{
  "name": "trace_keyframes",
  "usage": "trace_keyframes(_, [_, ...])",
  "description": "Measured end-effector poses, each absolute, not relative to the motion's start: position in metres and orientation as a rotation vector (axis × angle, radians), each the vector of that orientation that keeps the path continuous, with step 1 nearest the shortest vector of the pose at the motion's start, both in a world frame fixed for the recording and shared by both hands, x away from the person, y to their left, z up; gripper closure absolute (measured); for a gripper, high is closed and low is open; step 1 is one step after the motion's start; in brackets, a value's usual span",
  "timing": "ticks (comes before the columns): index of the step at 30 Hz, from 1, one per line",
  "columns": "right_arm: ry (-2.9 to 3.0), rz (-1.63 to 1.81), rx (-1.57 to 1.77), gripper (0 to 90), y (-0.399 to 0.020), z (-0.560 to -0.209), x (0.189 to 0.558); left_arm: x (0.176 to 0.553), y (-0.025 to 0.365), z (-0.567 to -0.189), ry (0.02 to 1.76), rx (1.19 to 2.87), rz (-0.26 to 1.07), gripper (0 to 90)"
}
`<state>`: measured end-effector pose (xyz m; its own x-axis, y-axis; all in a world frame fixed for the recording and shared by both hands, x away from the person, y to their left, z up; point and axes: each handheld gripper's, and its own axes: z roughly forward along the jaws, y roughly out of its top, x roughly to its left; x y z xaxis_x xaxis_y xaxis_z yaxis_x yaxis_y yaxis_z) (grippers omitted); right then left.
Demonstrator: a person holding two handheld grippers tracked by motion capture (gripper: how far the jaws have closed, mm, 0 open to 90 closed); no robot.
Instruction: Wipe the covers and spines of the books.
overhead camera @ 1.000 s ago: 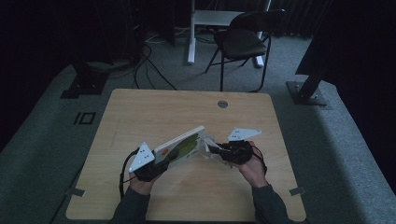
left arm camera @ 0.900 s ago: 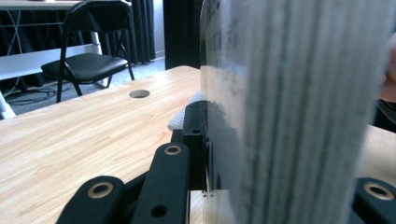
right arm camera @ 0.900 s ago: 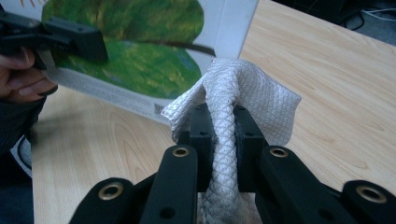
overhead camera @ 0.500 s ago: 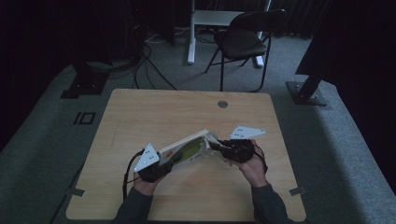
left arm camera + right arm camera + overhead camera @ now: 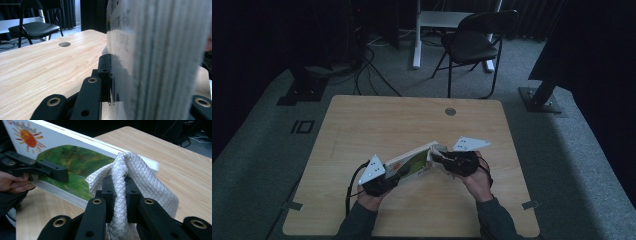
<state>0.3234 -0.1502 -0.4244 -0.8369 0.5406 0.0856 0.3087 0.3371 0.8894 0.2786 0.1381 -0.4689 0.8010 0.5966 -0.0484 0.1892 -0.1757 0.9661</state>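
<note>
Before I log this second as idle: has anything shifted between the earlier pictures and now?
Nothing visibly changed. The left gripper stays shut on the book, held tilted above the table, and the right gripper stays shut on the grey cloth pressed against the book's end.

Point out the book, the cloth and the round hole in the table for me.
book (image 5: pixel 75 160): right gripper view, on its green cover.
cloth (image 5: pixel 140 175): right gripper view, on the quilted fold lying against the book.
round hole (image 5: pixel 450 111): high view, on the grommet near the table's far edge.
</note>
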Motion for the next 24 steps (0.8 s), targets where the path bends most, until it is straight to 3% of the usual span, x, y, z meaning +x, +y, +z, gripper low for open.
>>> trace_keyframes(11, [2.392,1.492,0.695,81.9,-0.141,-0.423,0.318,0.279,0.137,-0.47,0.619,1.742,0.395,78.1])
trace_keyframes(24, [2.29,1.472,0.863,81.9,-0.171,-0.426,0.331,0.28,0.139,-0.47,0.612,1.739,0.38,78.1])
